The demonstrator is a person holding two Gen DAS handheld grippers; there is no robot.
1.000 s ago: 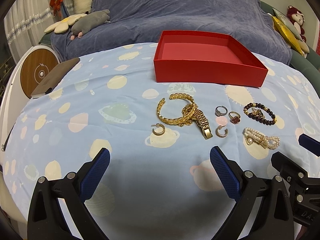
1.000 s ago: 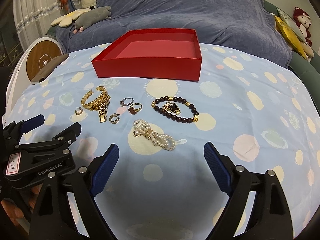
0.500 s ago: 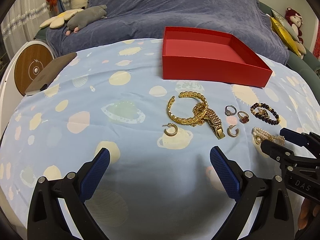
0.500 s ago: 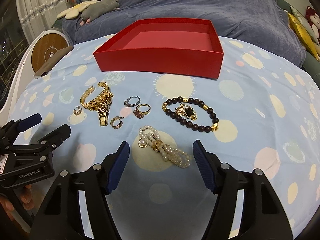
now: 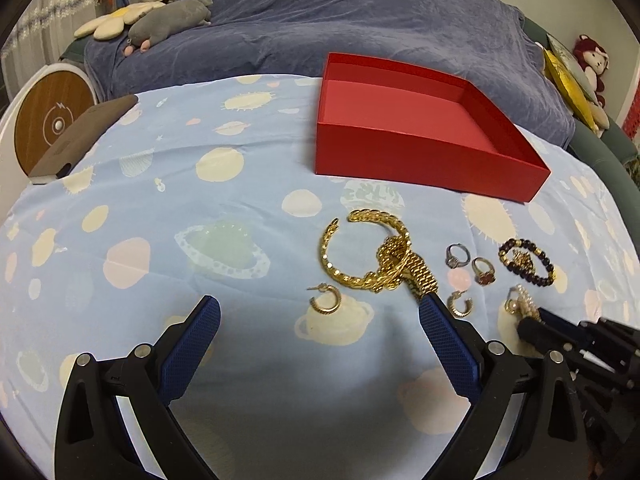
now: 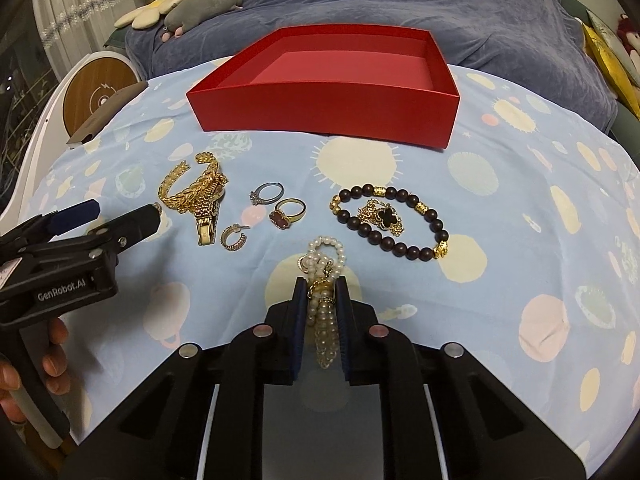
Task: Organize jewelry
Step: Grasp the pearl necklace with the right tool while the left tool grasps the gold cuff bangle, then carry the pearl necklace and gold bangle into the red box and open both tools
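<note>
Right gripper (image 6: 319,286) is closing its fingers (image 6: 298,312) on the pearl bracelet (image 6: 323,276). The pads look pressed against the strand from both sides, and the bracelet lies on the blue planet-print cloth (image 6: 520,240) covering the bench, its loop end sticking out past the tips.

Left gripper (image 5: 320,312) hovers with fingers (image 5: 192,340) wide apart and nothing between them, only bare cloth. A gold hoop earring (image 5: 325,302) lies just ahead of it, and its right finger tip overlaps the end of the gold watch (image 5: 420,280) in view; contact unclear.

In the right wrist view the left gripper's black body sits at the left edge, close to the gold cuff bangle (image 6: 188,188), and a person's hand (image 6: 52,352) grips its handle.

Other jewelry on the cloth: silver ring (image 6: 266,193), red-stone ring (image 6: 287,213), second hoop earring (image 6: 235,237), and dark bead bracelet (image 6: 394,222) with a black clover chain inside it. All lie between the grippers and the red box (image 6: 328,114), which is open and empty at the far side. The rings and earring are near the pearl bracelet, not touching it.

Behind: a bed with a blue blanket (image 6: 400,4), a grey plush (image 6: 200,6), and a round wooden disc (image 6: 98,92) at the left.
</note>
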